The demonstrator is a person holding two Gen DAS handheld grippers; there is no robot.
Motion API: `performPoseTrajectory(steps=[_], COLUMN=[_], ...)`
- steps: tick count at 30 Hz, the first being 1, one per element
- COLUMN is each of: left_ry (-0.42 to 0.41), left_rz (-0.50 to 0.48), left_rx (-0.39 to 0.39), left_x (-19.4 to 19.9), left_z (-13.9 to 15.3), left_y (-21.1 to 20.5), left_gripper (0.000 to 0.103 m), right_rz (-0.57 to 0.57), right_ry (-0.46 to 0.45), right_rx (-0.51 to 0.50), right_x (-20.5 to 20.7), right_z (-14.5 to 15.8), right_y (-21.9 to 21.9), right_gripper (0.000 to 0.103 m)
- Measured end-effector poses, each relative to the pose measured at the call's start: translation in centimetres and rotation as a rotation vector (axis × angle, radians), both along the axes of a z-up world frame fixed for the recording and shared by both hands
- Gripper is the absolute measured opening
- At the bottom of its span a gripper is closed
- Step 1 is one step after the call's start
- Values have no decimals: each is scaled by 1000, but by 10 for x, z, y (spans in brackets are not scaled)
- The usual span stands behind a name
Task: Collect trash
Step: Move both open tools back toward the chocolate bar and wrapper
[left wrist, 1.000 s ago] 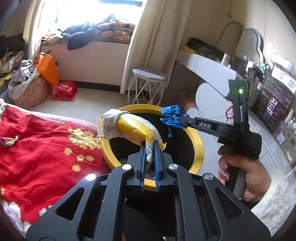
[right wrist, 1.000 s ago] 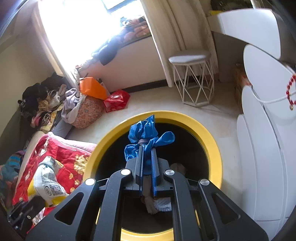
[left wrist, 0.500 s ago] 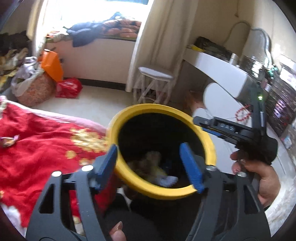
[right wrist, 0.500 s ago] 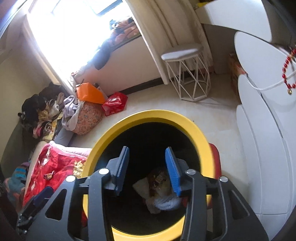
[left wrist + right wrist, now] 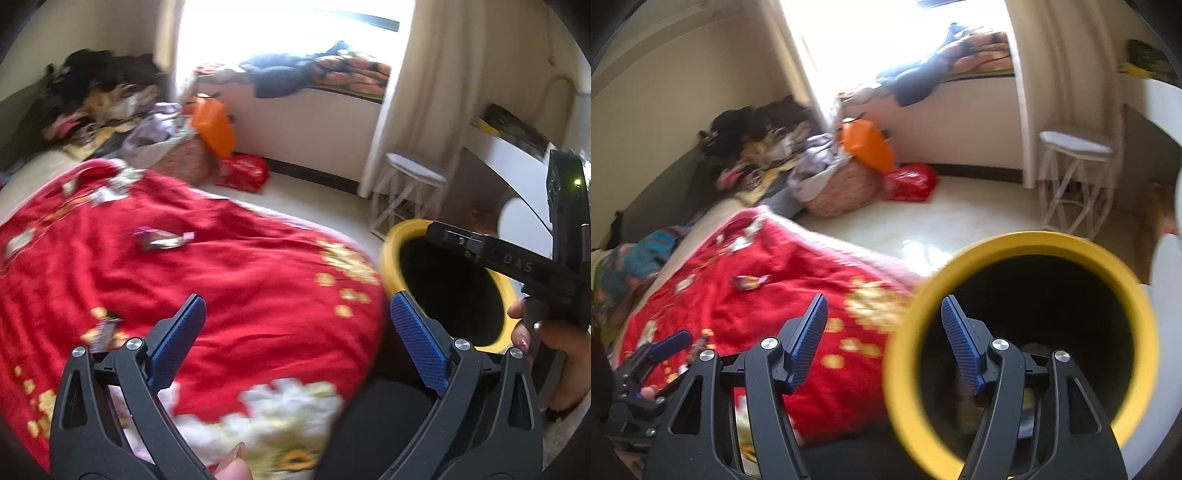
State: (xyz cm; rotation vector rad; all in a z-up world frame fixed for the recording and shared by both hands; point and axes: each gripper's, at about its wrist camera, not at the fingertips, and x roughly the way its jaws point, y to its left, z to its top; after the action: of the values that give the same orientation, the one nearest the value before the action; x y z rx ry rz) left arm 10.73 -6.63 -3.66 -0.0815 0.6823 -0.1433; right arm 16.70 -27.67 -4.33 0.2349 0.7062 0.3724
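Left gripper (image 5: 295, 332) opening wide, right gripper (image 5: 882, 334) opening too, nothing between either pair of jaws. Ahead and slightly left of the left gripper, nearer it than the right: crinkled purple-and-silver sweet wrapper (image 5: 162, 238), long axis roughly crosswise, lying on the red gold-patterned blanket (image 5: 236, 273) of the bed. Right alongside: yellow-rimmed round black bin (image 5: 1023, 332). Beyond: pale floor, white wire stool (image 5: 410, 195), bright window.
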Motion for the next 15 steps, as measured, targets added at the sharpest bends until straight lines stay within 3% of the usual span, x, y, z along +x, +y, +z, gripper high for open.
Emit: performPoseTrajectory(steps=[5, 15], left_ry=[-2, 40], left_rz=[102, 258], left_rx=[-9, -68], left_x=[-7, -13], left_z=[-1, -19], left_y=[46, 119], left_gripper=[92, 92], right_rz=[90, 205], right_ry=[32, 74], right_rx=[22, -32], right_x=[25, 64], right_z=[4, -5], right_y=[53, 149], right_gripper=[62, 62])
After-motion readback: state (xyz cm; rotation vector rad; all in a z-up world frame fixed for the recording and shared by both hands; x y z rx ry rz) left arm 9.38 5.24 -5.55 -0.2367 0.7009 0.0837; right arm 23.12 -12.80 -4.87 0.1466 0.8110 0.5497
